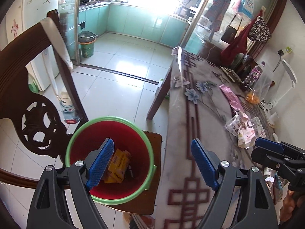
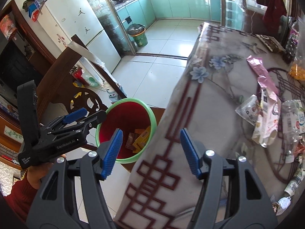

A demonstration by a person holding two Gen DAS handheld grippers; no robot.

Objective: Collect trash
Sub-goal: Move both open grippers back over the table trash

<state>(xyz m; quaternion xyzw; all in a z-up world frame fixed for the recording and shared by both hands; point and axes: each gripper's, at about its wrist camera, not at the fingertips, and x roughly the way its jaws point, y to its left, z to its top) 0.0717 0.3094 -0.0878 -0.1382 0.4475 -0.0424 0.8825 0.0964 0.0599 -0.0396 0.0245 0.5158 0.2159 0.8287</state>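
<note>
Currently both grippers empty; wrappers remain on the table.
Left wrist: left gripper (image 1: 152, 164) spread wide beside the red bin (image 1: 110, 160). Right wrist: right gripper (image 2: 150, 152) wide, holding nothing; wrappers (image 2: 265, 114) lie rightward, so it should approach low and pinch one edge.

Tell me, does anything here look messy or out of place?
Yes. Empty wrappers and a crushed clear bottle lie scattered on the table, unbinned. The red bin, oddly, stands on a wooden chair beside the table, not on the floor, with only yellow packets inside.
</note>
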